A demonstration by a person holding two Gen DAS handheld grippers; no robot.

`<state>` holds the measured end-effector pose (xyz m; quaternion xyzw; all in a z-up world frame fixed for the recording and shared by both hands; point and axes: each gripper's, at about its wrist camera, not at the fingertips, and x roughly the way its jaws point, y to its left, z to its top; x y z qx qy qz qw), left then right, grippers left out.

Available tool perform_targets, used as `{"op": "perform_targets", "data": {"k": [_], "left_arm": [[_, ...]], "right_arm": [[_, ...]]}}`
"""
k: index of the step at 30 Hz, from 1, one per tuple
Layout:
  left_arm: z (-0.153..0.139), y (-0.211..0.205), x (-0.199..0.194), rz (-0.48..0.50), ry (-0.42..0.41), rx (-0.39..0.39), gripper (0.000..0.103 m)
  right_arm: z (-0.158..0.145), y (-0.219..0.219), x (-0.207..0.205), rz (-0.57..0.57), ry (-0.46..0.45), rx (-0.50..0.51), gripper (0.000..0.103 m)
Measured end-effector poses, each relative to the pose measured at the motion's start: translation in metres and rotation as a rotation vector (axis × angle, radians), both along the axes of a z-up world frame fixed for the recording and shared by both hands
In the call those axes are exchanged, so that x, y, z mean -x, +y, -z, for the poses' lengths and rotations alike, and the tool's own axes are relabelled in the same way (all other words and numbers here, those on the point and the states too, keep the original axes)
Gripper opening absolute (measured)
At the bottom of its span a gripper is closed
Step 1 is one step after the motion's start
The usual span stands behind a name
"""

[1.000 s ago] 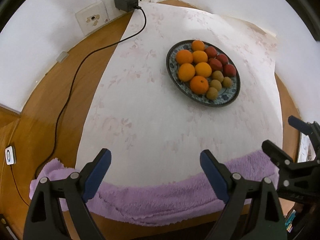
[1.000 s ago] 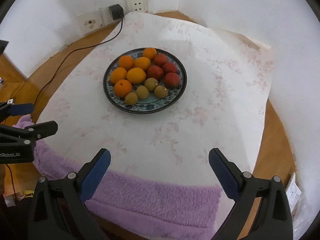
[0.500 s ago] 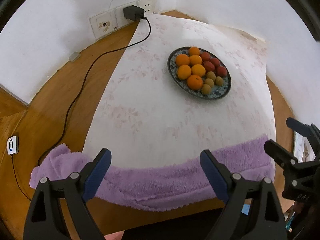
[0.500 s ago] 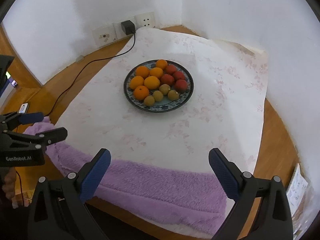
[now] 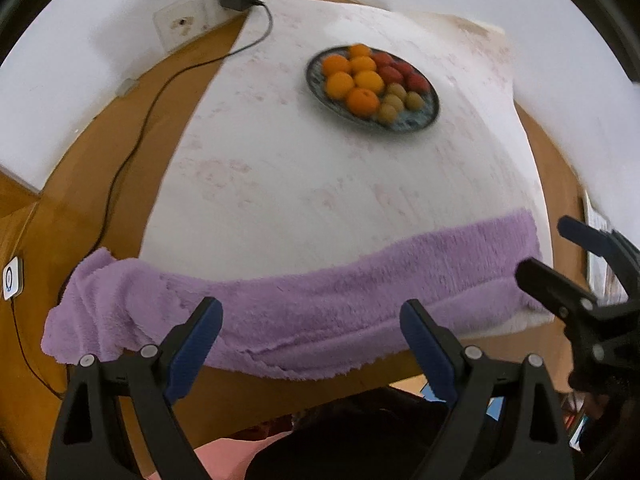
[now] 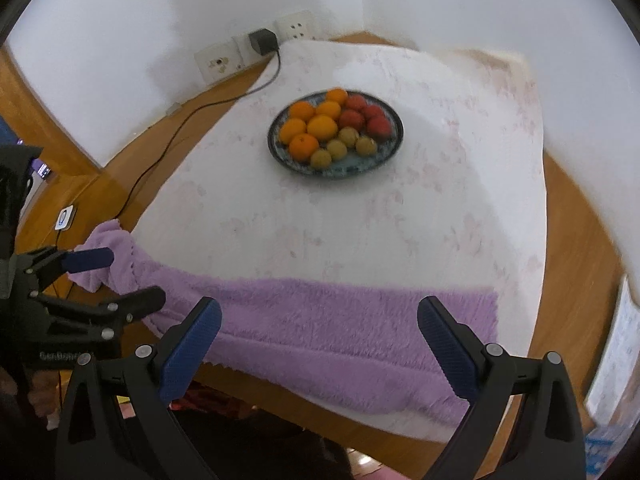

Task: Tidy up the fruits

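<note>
The left claw (image 5: 310,336) is spread wide with nothing between its blue pads, held over the near edge of the table (image 5: 132,128), above the purple towel (image 5: 320,300). The right claw (image 6: 320,336) is equally wide apart and empty, also above the towel's near strip. In the left wrist view the right claw shows at 3 to 4 o'clock; in the right wrist view the left claw shows at 9 o'clock, its tips just beside the towel's bunched left end.

The fruit sits on a blue patterned plate (image 6: 380,160), well apart from both claws, on the white floral cloth (image 6: 360,232). From the right wrist the plate lies at 12 o'clock, slightly left; from the left wrist at 1 o'clock. On it, the oranges (image 6: 322,128) fill the left half, the red fruits (image 6: 362,118) line the far right, and three small yellow-green fruits (image 6: 338,149) lie in a row along the near right. All the pieces touch their neighbours, grouped by colour.

A black charger (image 6: 262,41) is plugged into a wall socket at 11 o'clock, and its cable (image 6: 168,152) runs over the wooden table to the left. A small white device (image 5: 12,280) lies at the table's left edge.
</note>
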<state>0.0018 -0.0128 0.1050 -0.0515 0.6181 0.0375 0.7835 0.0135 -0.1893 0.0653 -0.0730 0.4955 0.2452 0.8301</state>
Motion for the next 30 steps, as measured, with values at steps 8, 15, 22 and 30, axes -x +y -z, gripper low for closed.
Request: {"op": "perform_targets", "data": {"k": [8,15,22,30], "left_arm": [[0.015,-0.020,0.006,0.077,0.012,0.021,0.093],[0.024,-0.024,0.010,0.090,-0.002,0.012,0.093],[0.045,-0.018,-0.002,0.048,-0.016,0.066,0.093],[0.063,-0.016,-0.029,-0.004,-0.080,0.000,0.093]], "right_arm": [[0.027,-0.014,0.004,0.076,-0.005,0.045,0.100],[0.054,-0.020,0.003,0.099,0.059,0.049,0.100],[0.067,-0.018,-0.004,0.139,0.017,0.033,0.100],[0.074,-0.008,-0.027,0.140,-0.128,0.059,0.100]]}}
